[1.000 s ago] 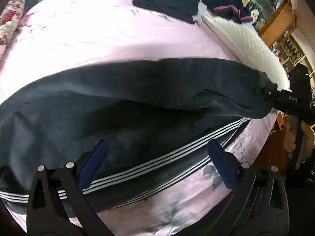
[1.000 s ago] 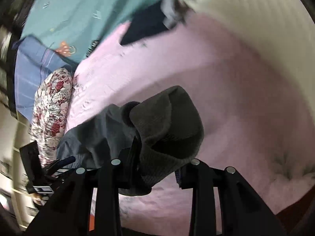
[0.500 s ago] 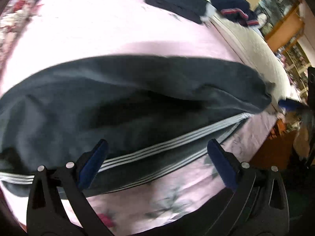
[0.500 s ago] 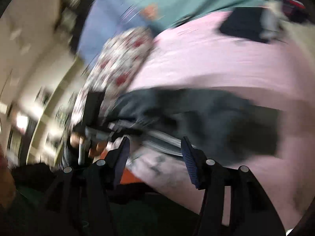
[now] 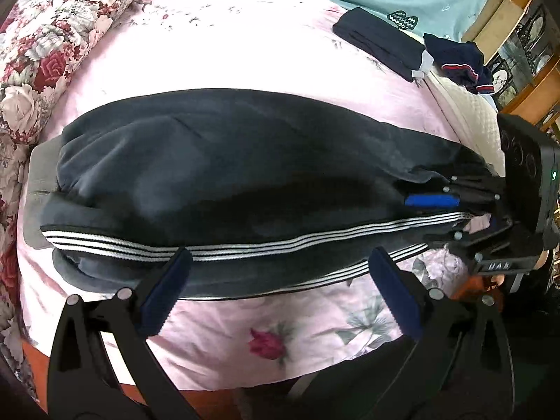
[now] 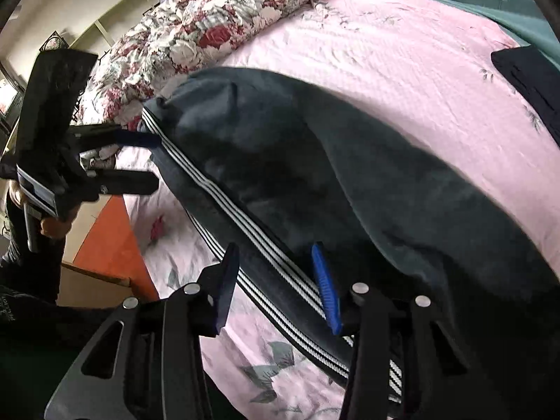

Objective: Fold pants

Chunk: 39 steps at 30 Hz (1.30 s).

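One pair of dark pants (image 5: 245,161) with white side stripes lies on one bed (image 5: 245,52) under a pink sheet. Two hand-held grippers are in view: the left hand-held gripper (image 5: 280,290) and the right hand-held gripper (image 6: 276,287). One floral bolster (image 5: 52,45) lies at the far left. Far right sit two more dark garments: one folded garment (image 5: 378,40) and one crumpled garment with red trim (image 5: 458,61).

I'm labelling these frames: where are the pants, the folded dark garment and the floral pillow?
pants (image 5: 245,161): left wrist view, upper dark panel.
folded dark garment (image 5: 378,40): left wrist view, its middle.
floral pillow (image 6: 217,24): right wrist view, its middle.
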Motion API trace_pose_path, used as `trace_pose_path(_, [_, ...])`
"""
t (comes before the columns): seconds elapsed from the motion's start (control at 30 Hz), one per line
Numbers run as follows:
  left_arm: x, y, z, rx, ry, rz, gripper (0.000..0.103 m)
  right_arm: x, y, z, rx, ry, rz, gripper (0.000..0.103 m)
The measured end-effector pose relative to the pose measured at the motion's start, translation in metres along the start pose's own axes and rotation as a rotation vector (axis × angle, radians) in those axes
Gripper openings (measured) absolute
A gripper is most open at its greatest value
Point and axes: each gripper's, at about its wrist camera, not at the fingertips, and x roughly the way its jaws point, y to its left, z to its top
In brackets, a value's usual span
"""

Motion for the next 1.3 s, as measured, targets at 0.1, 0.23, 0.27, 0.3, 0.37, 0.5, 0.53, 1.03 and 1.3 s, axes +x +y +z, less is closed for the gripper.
trace_pose_path(0.1, [0.003, -0.003, 0.004, 0.01, -0.004, -0.011, 0.101, 0.014, -0.005, 0.0, 0.014, 0.045, -0.056, 0.044])
trace_pose_path(0.23, [0.007, -0.008, 0.007, 0.02, -0.005, -0.025, 0.101, 0.03, 0.001, -0.006, -0.042, 0.054, -0.142, 0.044])
trace_pose_path(0.27, [0.009, -0.009, 0.007, 0.022, 0.001, -0.026, 0.101, 0.03, 0.004, -0.008, -0.056, 0.053, -0.16, 0.044])
trace_pose_path(0.3, [0.011, -0.01, 0.007, 0.022, 0.005, -0.024, 0.101, 0.03, 0.006, -0.01, -0.071, 0.053, -0.176, 0.042])
trace_pose_path(0.37, [0.012, -0.01, 0.009, 0.017, 0.011, -0.017, 0.101, 0.028, 0.011, -0.009, -0.087, 0.055, -0.167, 0.02])
trace_pose_path(0.5, [0.006, -0.01, 0.012, 0.001, -0.009, -0.018, 0.101, 0.009, 0.012, -0.01, -0.094, 0.035, -0.122, 0.009])
trace_pose_path(0.53, [0.005, -0.011, 0.013, 0.003, -0.013, -0.017, 0.101, 0.003, 0.011, -0.011, -0.082, 0.03, -0.088, 0.009])
trace_pose_path(1.03, [0.038, -0.056, 0.04, 0.121, 0.034, 0.021, 0.101, -0.026, -0.007, -0.006, 0.008, -0.02, 0.084, 0.022])
trace_pose_path(1.3, [0.079, -0.057, 0.032, 0.113, 0.155, 0.062, 0.101, -0.034, -0.054, 0.025, 0.134, -0.083, 0.03, 0.022])
